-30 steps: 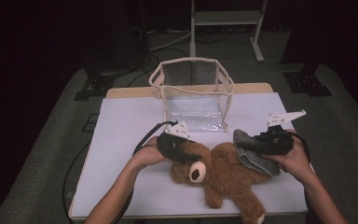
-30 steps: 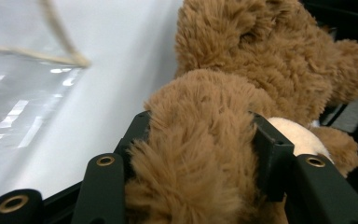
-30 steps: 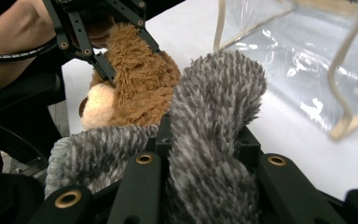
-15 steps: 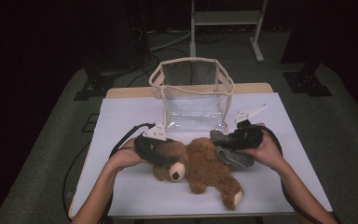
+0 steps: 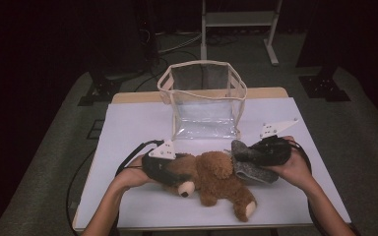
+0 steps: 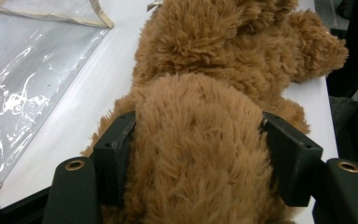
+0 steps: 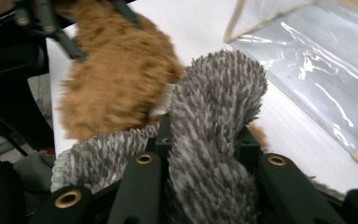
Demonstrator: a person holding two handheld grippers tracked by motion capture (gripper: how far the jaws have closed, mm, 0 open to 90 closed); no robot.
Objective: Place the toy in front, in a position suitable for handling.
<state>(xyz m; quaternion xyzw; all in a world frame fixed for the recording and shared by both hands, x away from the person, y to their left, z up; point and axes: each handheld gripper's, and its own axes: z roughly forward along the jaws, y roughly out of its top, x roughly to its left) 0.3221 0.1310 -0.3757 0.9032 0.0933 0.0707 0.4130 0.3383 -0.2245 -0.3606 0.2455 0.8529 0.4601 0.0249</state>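
High view: the brown plush bear (image 5: 211, 179) lies on the desk (image 5: 128, 128), shifted left from a second ago, before the clear bag (image 5: 204, 98). The left gripper (image 6: 196, 154) fingers, lately closing, flank its head. The right gripper (image 7: 200, 154) fingers pinch grey cloth (image 7: 214, 107). Bagging is judged pending.

Shaggy brown plush on the bear (image 5: 211, 179), coarse grey pile on the cloth (image 7: 214, 140). Bag (image 5: 204, 105) at upper centre: glossy, crinkled clear plastic, beige fabric trim. Worktop (image 5: 128, 132) smooth, matt white.
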